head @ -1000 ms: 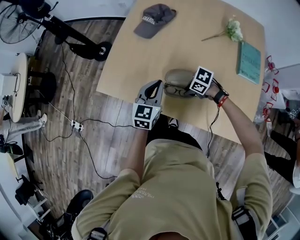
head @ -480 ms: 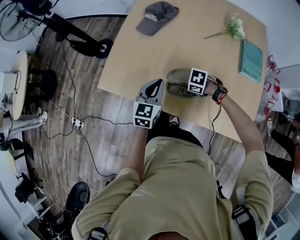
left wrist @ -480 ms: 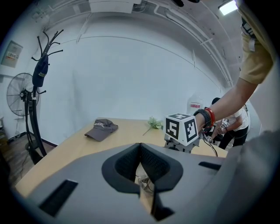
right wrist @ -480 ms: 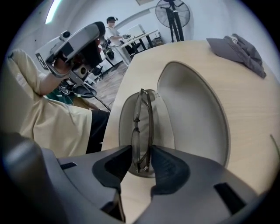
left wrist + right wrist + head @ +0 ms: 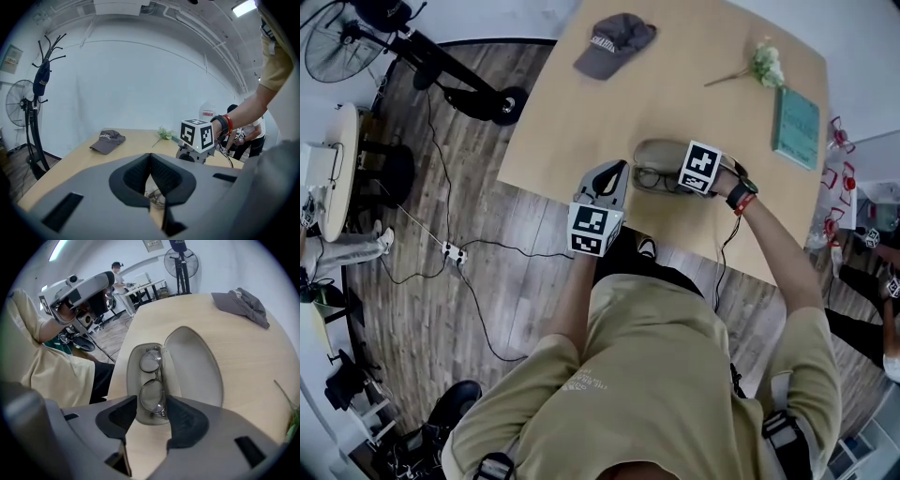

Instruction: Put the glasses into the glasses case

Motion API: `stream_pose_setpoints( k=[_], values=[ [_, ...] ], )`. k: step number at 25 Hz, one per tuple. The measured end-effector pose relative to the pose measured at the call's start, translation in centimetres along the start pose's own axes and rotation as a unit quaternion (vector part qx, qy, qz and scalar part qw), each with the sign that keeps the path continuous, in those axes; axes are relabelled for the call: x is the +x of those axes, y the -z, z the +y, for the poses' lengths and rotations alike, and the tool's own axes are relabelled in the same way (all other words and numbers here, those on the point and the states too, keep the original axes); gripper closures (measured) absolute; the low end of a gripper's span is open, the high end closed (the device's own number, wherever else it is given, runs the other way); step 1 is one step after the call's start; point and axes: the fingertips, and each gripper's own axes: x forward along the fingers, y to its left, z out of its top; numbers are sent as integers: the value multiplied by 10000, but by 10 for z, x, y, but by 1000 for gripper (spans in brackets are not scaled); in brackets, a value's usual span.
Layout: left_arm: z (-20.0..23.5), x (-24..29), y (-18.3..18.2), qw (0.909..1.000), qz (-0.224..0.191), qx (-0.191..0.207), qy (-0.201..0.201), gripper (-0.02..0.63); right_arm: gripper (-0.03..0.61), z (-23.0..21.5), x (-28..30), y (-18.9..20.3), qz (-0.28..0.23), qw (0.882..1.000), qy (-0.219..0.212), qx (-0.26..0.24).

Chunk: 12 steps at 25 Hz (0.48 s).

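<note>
Most of the task looks done, judged from how things lie. In the right gripper view the right gripper (image 5: pixel 151 411) has its jaws opening, already wide apart, one on each side of the near end of the glasses case (image 5: pixel 133 380), and the pads seem to stand clear of its rim, though the angle makes that hard to confirm. Just past them the glasses (image 5: pixel 151 380) lie lengthwise in the shallow tray of the case, lenses up, held by nothing. Beyond the tray the lid (image 5: pixel 194 366) lies thrown back flat on the bench (image 5: pixel 243 357). What is left is probably to draw the right hand away and fold the lid over. As for pose, the left gripper (image 5: pixel 150 157) hangs at the near edge of the bench, pointing across it and slightly down, its jaws closed together on nothing. The right forearm reaches in from the far side, its gripper tipped steeply down over the case.
</note>
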Motion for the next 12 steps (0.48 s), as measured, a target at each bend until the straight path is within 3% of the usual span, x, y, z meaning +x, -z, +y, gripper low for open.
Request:
stream_pose_setpoints(
  k=[6, 12],
  values=[
    [3, 2, -9, 9999, 12, 53, -118, 592, 362, -2, -19, -1, -430, 9984, 225, 272],
    [9, -2, -24, 9992, 37, 90, -399, 592, 373, 1, -56, -7, -1203, 9895, 502, 627]
  ],
)
